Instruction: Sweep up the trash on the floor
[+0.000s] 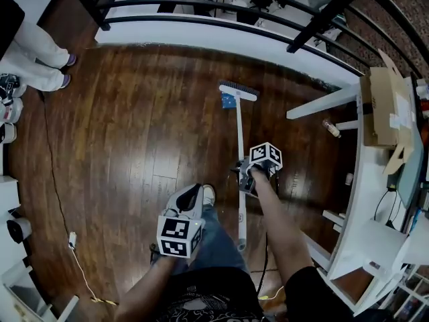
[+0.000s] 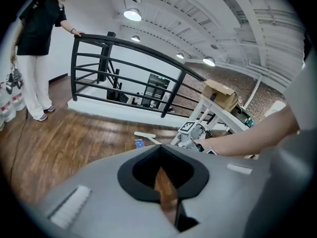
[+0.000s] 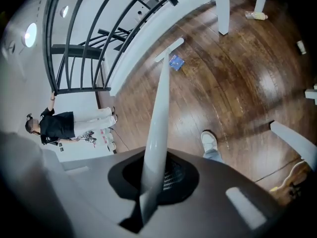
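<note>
Mid-sweep, by the look of it. Got the right tool [image 3: 153,182] clamped tight on the thin round shaft of the long white plastic broom [image 1: 240,136], well back from the bristle head [image 1: 237,91]. Got the left tool [image 2: 166,185] with jaws together on nothing, held over the left leg, well apart from the broom.

Find the trash just beside the bristle head on the near side: 1 small flat blue scrap of paper [image 1: 228,100], near the foot of the black metal railing [image 1: 201,5].

Probably best to keep the bristles flat on the glossy dark wooden plank floor [image 1: 134,133] and drag back in short, light pulls. Expect sideways skating from thin paper on slick varnish. Worth adding the left tool higher up to stop that smooth shaft twisting in 1 grip.

Also spotted 1 small pale bottle-like thing [image 1: 329,127] under the white bench [image 1: 365,200]; can't tell exactly what.
</note>
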Available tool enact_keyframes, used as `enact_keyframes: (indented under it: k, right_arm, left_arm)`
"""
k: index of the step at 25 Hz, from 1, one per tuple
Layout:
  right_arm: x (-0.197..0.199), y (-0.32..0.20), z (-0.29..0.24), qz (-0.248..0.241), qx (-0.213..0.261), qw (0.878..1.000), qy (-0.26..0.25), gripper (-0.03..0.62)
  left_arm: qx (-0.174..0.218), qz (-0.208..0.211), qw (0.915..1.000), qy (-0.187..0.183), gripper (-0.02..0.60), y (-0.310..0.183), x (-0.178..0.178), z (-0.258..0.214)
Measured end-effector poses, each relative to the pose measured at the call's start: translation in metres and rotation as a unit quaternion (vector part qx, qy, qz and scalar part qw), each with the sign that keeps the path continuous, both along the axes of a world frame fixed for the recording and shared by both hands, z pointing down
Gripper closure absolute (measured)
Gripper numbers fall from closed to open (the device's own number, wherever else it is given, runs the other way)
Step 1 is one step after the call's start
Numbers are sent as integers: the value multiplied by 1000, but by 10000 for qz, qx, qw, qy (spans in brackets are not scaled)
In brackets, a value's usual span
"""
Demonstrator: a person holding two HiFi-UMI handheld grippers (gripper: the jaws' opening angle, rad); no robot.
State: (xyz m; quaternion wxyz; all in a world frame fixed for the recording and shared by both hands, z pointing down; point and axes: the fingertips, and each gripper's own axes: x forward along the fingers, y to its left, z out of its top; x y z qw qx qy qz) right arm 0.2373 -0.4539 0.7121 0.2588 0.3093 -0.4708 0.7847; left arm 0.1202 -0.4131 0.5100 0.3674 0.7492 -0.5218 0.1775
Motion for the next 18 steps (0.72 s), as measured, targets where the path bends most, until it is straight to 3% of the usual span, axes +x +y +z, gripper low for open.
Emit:
enact_keyframes:
  k: [8, 18]
  right_arm:
    - [3, -56, 51, 313, -281, 9991, -109, 594]
    - [-6, -43, 64, 435, -537, 9973, -261, 594]
  left_arm:
    - [-323, -256, 9990, -183, 577, -37, -6, 31]
    - [-408, -469, 9976, -293, 577, -32, -24, 44]
